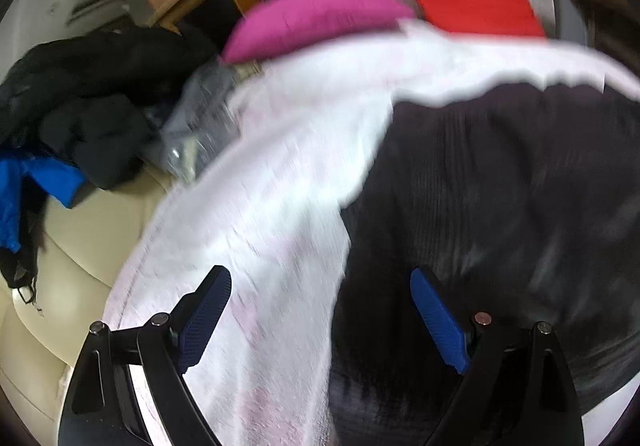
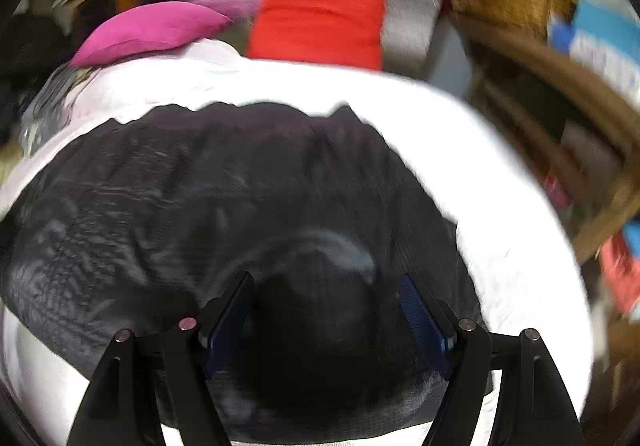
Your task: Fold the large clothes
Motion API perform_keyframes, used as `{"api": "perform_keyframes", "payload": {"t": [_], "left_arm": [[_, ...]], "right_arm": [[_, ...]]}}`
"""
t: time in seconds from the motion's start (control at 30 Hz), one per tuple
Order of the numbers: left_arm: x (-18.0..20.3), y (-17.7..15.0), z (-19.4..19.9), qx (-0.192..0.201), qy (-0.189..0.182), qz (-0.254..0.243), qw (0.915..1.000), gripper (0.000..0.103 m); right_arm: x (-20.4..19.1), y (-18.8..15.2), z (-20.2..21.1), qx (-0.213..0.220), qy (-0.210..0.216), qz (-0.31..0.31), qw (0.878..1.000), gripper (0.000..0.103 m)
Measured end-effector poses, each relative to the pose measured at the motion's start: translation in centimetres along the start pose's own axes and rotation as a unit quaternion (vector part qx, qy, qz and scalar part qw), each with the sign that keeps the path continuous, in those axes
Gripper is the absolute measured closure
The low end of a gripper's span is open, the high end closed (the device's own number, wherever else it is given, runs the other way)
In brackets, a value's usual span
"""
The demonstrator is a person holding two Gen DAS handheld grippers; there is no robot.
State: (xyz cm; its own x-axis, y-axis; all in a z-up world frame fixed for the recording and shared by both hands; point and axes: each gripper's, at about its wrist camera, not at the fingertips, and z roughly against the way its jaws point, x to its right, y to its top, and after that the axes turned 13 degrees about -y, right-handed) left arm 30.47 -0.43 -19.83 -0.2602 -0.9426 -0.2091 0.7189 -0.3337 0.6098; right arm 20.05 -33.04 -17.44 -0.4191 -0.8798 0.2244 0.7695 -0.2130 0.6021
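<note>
Item, folding in hand: we hold both claws released, the left claw (image 1: 320, 320) over the edge where the dark garment (image 1: 500, 205) meets the white sheet (image 1: 260, 205), the right claw (image 2: 326, 320) over its middle; next, we judge, grasp an edge.

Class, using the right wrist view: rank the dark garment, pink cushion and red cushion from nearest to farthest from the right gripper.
1. Dark garment, directly under the right gripper.
2. Pink cushion, far left, and red cushion, far centre: too close to call.
</note>
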Motion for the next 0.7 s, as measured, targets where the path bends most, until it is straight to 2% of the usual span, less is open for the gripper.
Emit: {"api": "perform_keyframes", "payload": {"t": [0.07, 0.17, 0.23, 0.3, 0.4, 0.47, 0.57, 0.7], "left_arm": [[0.3, -0.4, -0.6, 0.002, -0.002, -0.002, 1.0, 0.012], [0.0, 0.0, -0.5, -0.005, -0.008, 0.004, 0.9999, 0.012], [-0.5, 0.2, 0.0, -0.004, -0.016, 0.019, 0.9997, 0.012], [-0.9, 0.5, 0.6, 0.004, -0.034, 0.028, 0.999, 0.012], [-1.3, 0.8, 0.8, 0.002, -0.032, 0.034, 0.9989, 0.012], [-2.3, 1.1, 0.7, -0.005, -0.056, 0.053, 0.997, 0.012], [-4.6, 1.3, 0.3, -0.022, -0.11, 0.1, 0.9887, 0.012], [-7.1, 0.8, -0.2, -0.044, -0.206, 0.163, 0.964, 0.012]], "right_arm": [[0.4, -0.3, -1.4, -0.019, 0.023, -0.011, 0.999, 0.025], [0.4, 0.0, -1.3, -0.02, 0.029, -0.004, 0.999, 0.025], [1.1, 0.5, -1.0, -0.024, 0.053, -0.016, 0.998, 0.025], [2.4, 1.4, -0.5, -0.018, 0.081, -0.042, 0.996, 0.025], [5.0, 2.7, -0.5, -0.012, 0.079, -0.07, 0.994, 0.025], [7.1, 3.3, -1.1, -0.022, 0.097, -0.099, 0.99, 0.025], [10.4, 3.5, -2.6, -0.059, 0.137, -0.156, 0.976, 0.025], [14.7, 2.6, -4.0, -0.091, 0.207, -0.242, 0.943, 0.025]]}}
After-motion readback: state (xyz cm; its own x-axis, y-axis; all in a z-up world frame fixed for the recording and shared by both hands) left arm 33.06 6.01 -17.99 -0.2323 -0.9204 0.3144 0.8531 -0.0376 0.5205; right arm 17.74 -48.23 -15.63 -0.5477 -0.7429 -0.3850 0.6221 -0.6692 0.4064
